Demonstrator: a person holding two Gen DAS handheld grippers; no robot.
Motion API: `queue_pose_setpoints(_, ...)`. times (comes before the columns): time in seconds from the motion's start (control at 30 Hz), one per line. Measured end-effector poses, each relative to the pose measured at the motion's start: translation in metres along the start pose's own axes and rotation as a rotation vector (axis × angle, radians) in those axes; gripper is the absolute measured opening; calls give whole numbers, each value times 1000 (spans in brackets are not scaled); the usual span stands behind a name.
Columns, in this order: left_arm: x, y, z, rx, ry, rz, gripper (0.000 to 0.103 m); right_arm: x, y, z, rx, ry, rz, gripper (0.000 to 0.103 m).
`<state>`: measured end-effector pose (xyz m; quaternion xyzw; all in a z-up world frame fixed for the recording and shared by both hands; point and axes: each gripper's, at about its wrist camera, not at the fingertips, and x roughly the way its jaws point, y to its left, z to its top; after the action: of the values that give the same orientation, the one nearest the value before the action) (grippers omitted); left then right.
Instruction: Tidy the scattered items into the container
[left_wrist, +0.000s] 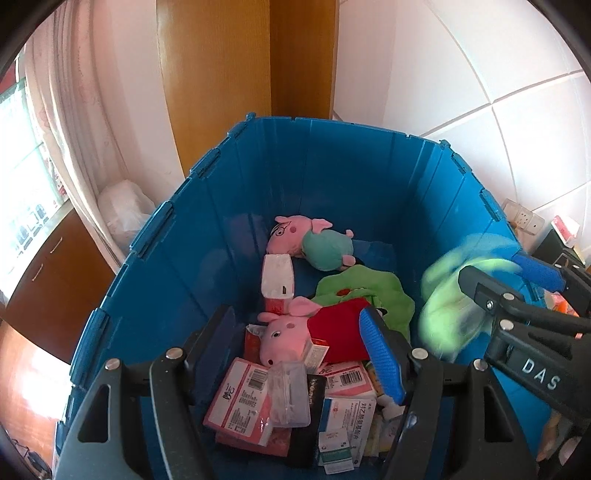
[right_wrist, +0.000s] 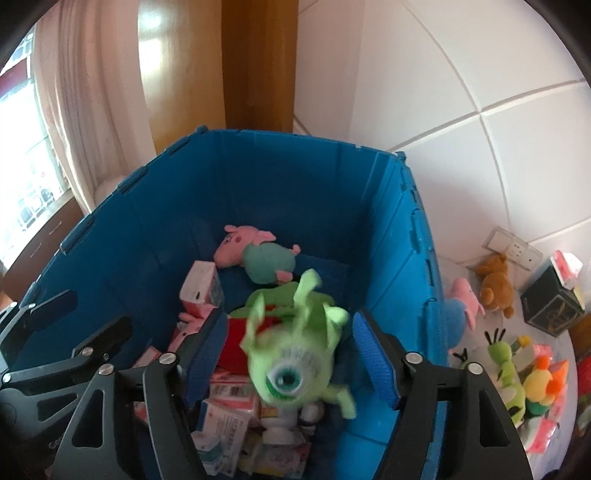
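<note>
Two grippers over a blue bin (left_wrist: 229, 206), one green one-eyed plush toy (right_wrist: 291, 369) dropping between parted jaws.

Seen from the right wrist: right gripper (right_wrist: 291, 354) standing apart, pads clear of the blurred green toy, apparently released and falling toward the heap below. Left gripper (left_wrist: 299, 354) also apart and empty, hanging over boxes (left_wrist: 240, 398) and a pink pig in red (left_wrist: 295, 332); a second pig in teal (left_wrist: 314, 243) lying farther back on the bin floor. Drop-off step judged nearly done. Still outside, on the white surface to the right of the bin wall: a brown bear (right_wrist: 495, 284), a green bird toy (right_wrist: 506, 373), a dark box (right_wrist: 554, 306) and more. Next move likely calling for a swing right, clear of the rim, jaws kept wide for another soft toy.
</note>
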<state>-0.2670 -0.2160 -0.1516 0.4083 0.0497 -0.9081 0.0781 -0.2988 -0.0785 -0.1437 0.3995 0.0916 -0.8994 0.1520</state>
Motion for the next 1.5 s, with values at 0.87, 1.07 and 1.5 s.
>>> queue_pose_setpoints(0.87,-131,-106,-86,62,-261,-56,102,-178,-131,-126,143,-268,-27,103)
queue_pose_setpoints(1.07,-174,-172,-137,42,-234,-83,102,-228,-192,-194,147,-276,-61,103)
queue_pose_setpoints(1.5,-249,-234,-210,88,-166,-97,102,-303,-245,-291,248,-228,-89,103)
